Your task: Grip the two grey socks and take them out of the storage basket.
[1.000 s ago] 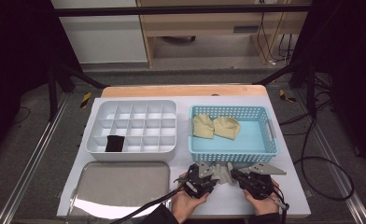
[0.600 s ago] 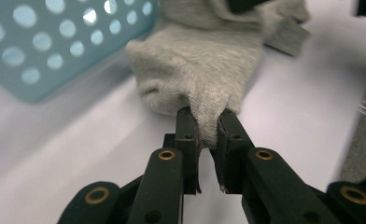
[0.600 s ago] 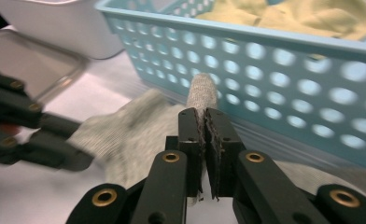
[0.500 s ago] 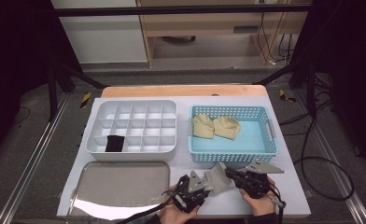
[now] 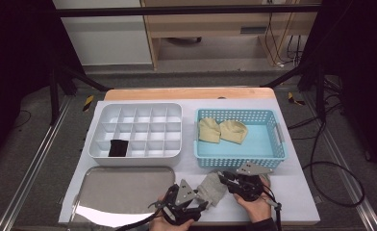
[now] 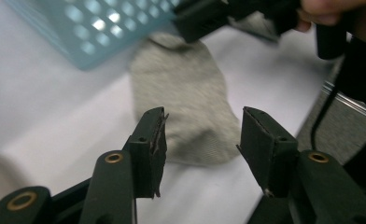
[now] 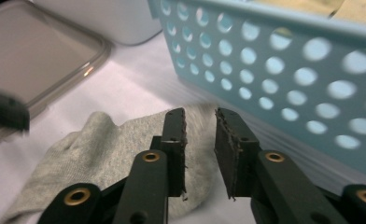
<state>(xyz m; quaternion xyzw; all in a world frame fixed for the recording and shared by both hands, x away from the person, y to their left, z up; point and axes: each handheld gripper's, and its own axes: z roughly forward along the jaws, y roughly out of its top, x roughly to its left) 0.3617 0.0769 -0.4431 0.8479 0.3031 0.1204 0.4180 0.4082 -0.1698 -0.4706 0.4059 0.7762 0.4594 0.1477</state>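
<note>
A grey sock (image 5: 211, 188) lies flat on the white table in front of the blue basket (image 5: 273, 155). My left gripper (image 5: 201, 205) sits at the sock's near left end. Its jaws have just been opening and now stand wide; in the left gripper view (image 6: 203, 116) the sock (image 6: 190, 107) lies beyond them, untouched. My right gripper (image 5: 223, 177) is at the sock's right end. Its jaws have also just been opening; in the right gripper view (image 7: 200, 116) they stand slightly apart above the sock (image 7: 102, 149), gripping nothing.
Two beige socks (image 5: 222, 130) lie in the blue basket. A white compartment organizer (image 5: 136, 113) at the left holds a black item (image 5: 118, 147). A metal tray (image 5: 124, 187) lies at the front left. The table's front edge is just below both hands.
The left gripper has drawn back toward the near edge and to the left. Both grippers' jaws have opened and let go of the grey sock, which now lies spread on the table.
</note>
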